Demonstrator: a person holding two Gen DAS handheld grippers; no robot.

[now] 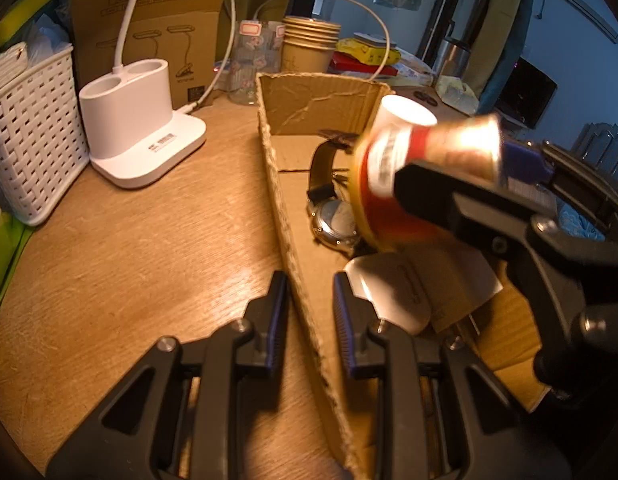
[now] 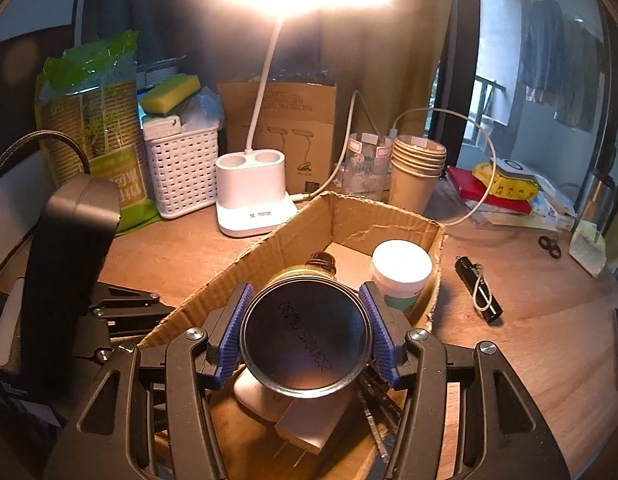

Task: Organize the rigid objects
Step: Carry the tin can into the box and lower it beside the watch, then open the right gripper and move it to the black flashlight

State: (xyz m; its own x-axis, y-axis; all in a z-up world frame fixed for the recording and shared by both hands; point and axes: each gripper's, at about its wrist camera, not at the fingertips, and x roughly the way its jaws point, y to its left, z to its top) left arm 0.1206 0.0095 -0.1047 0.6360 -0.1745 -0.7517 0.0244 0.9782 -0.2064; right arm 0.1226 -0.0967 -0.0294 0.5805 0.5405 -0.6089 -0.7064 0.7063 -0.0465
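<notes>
My left gripper [image 1: 309, 316] is shut on the near side wall of an open cardboard box [image 1: 285, 216], one pad on each side of the wall. From the right, my right gripper [image 2: 307, 332] is shut on a red and gold can [image 2: 305, 336], which it holds tilted above the box [image 2: 349, 216]. In the left wrist view the can [image 1: 389, 184] is blurred. Inside the box lie a wristwatch [image 1: 333, 220], a white-lidded jar [image 2: 401, 268] and a white rounded object [image 1: 389, 292].
A white lamp base [image 2: 253, 196] with cable, a white woven basket [image 2: 181, 168] and stacked paper cups [image 2: 417, 168] stand behind the box. A black flashlight [image 2: 477, 288] and small scissors [image 2: 549, 246] lie on the wooden table [image 1: 149, 240] to the right.
</notes>
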